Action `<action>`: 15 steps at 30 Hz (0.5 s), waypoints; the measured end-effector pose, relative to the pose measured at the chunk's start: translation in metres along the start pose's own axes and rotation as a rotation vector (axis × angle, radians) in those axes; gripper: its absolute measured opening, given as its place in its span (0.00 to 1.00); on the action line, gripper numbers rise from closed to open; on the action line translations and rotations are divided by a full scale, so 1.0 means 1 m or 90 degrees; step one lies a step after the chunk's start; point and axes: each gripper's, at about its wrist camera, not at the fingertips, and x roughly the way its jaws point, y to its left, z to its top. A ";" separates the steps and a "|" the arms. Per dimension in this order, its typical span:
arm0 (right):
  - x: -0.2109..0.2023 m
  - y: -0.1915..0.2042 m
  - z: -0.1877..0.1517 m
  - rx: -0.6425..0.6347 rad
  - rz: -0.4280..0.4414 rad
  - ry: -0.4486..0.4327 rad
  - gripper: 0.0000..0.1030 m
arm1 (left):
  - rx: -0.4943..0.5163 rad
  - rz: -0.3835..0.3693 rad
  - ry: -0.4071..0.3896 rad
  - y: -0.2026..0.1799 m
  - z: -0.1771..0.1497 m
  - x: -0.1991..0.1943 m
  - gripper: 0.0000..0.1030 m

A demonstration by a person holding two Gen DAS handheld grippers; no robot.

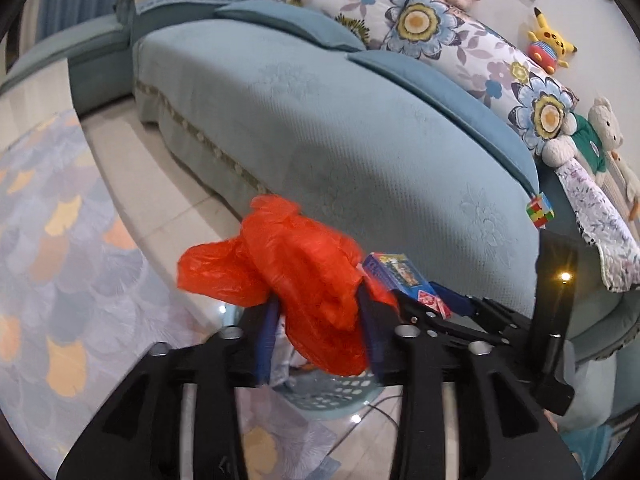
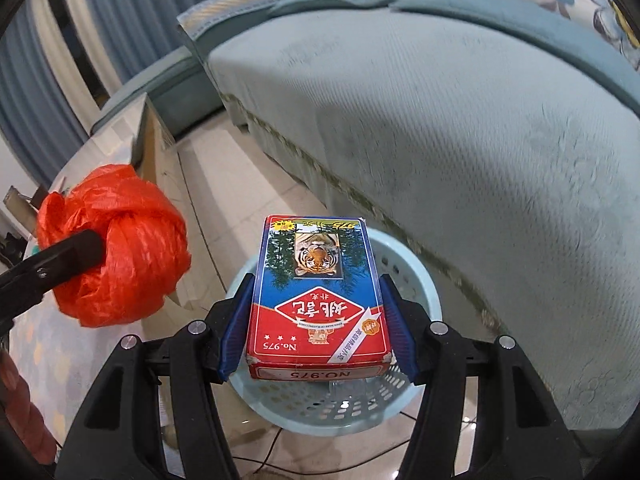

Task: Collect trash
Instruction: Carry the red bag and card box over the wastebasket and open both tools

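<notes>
Right tool (image 2: 318,320): tilted steeply downward, blue pads clamped on both long sides of a red-and-blue cardboard playing-card box with a tiger picture (image 2: 316,296), held flat above the basket.
Left tool (image 1: 320,320): pitched downward, blue pads flanking a crumpled orange-red plastic bag (image 1: 304,276); whether they press on it I cannot tell.
Bag, right-wrist view: bundled orange-red plastic at 9 o'clock, on the end of the left tool's black finger, off to the side of the basket.
Round pale-blue perforated plastic basket (image 2: 416,280): standing on the tiled floor (image 2: 208,160) directly beneath the card box; only holes and bare bottom show in it.
Basket, left-wrist view: at 6 o'clock under the bag; contents hidden.
Teal quilted sofa (image 2: 440,120): from 12 to 3 o'clock, just beyond the basket.
</notes>
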 end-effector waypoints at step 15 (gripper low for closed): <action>0.002 -0.004 0.005 0.013 0.021 -0.001 0.56 | -0.016 0.008 -0.043 0.012 0.005 -0.020 0.46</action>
